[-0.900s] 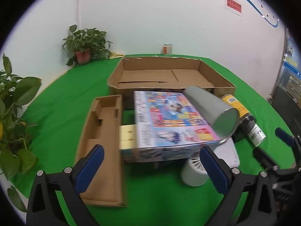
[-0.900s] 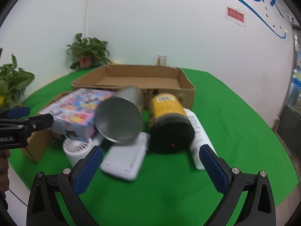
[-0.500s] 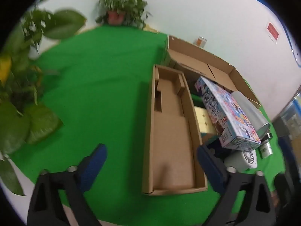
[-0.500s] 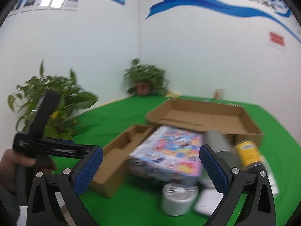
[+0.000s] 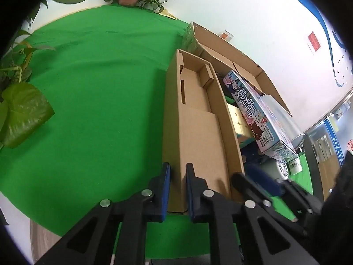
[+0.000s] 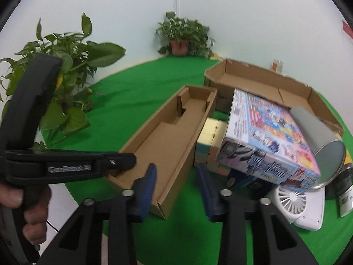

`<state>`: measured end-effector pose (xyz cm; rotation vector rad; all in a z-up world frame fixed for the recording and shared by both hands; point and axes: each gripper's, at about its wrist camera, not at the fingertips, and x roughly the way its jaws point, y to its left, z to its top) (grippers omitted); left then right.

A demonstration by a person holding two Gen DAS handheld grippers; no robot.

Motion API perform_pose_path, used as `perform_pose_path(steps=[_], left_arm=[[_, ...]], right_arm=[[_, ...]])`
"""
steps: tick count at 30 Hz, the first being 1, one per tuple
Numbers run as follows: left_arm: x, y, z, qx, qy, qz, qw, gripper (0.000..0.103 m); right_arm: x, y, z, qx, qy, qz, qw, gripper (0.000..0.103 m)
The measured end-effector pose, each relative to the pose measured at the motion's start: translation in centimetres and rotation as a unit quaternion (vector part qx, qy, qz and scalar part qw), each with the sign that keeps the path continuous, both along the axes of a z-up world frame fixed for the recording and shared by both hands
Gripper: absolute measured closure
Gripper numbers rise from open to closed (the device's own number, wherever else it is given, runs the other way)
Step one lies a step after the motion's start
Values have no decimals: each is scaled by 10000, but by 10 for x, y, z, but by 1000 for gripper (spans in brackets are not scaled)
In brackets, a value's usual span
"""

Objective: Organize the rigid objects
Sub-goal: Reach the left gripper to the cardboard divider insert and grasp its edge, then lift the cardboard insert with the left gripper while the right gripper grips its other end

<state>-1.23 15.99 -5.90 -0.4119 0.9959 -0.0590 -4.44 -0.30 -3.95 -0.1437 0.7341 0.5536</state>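
Jaws of your left gripper (image 5: 177, 190) are nearly closed and pinch the left side wall of the long narrow cardboard tray (image 5: 198, 119) at its near corner, one pad outside, one inside. Your right gripper (image 6: 176, 187) has its jaws drawn in close over the tray's right wall at the near end; whether its pads press the cardboard cannot be told, the view being blurred. Just right of the tray sit pale yellow blocks (image 6: 210, 130), and a colourful printed box (image 6: 267, 137) lies tilted across them. A grey metal cylinder (image 6: 320, 141) leans on the box's right edge, above a white handheld fan (image 6: 291, 198). Farther from the jaws stands a wide open cardboard box (image 6: 264, 81) on the green tabletop (image 5: 99, 88). Potted plants (image 6: 183, 35) line the wall.
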Motion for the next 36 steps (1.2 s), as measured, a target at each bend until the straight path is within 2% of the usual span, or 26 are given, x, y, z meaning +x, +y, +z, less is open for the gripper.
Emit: perform_pose_path(steps=[3, 6, 10, 14, 18, 21, 27, 29, 33, 36], left_arm=[[-1, -11, 2, 217, 77, -27, 9997, 91], [4, -15, 4, 395, 193, -58, 9990, 91], [7, -17, 4, 495, 311, -129, 9982, 91], [12, -15, 1, 421, 272, -184, 9986, 91], [16, -20, -2, 476, 324, -152, 9982, 91], [12, -29, 3, 698, 310, -72, 9971, 91], [-15, -49, 39, 1281, -131, 224, 9914, 93], [-20, -62, 60, 1586, -371, 298, 9862, 93], [-15, -84, 98, 1753, -921, 295, 9798, 93], [8, -102, 137, 1832, -1437, 105, 9725, 93]], right_arm=[[7, 8, -6, 45, 204, -24, 9998, 87], [13, 12, -8, 83, 385, -132, 9991, 89], [24, 9, -13, 40, 693, -221, 9973, 89], [29, 5, -13, -4, 825, -230, 9963, 89], [31, 1, -12, 143, 941, -215, 9952, 89], [31, -6, -11, 311, 1000, -181, 9943, 89], [14, -16, 8, 688, 710, 48, 9951, 90], [9, -22, 22, 816, 521, 86, 9953, 90], [9, -46, 61, 1148, 75, 40, 9934, 90], [22, -66, 98, 1299, -357, -119, 9908, 90]])
